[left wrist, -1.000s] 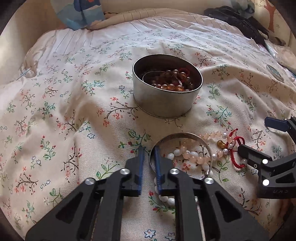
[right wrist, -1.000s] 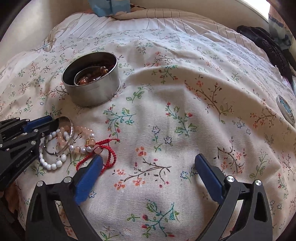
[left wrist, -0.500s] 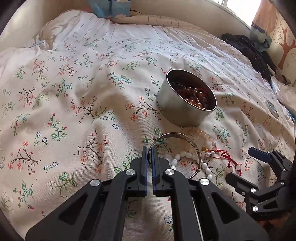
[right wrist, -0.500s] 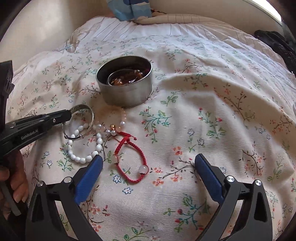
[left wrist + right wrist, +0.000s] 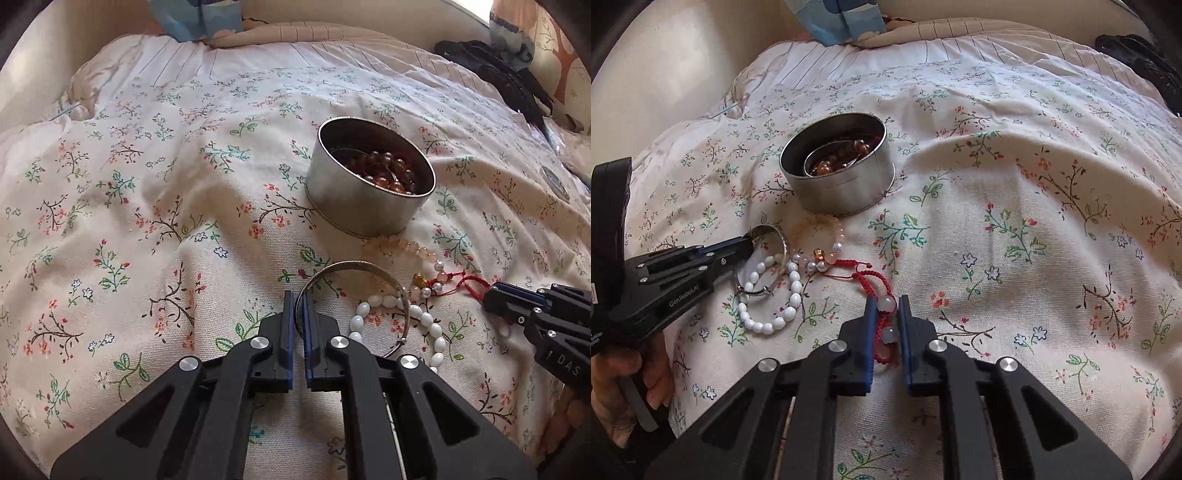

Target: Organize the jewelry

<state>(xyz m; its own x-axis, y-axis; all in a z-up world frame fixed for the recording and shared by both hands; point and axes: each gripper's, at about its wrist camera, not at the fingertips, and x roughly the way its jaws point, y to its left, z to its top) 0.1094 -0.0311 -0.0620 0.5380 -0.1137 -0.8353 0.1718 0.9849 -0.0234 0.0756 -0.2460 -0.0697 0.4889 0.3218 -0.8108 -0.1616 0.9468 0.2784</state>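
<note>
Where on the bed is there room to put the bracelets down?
The bedspread left of the tin is bare, and so is the wide stretch right of it. Just in front of the tin it is crowded: bangle, white beads and red cord bracelet.

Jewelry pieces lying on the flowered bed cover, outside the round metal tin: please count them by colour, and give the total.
Silver metal bangle: 1
White oval-bead bracelet: 1
Pale pink bead bracelet: 1
Red braided cord bracelet: 1
Total: 4
</note>
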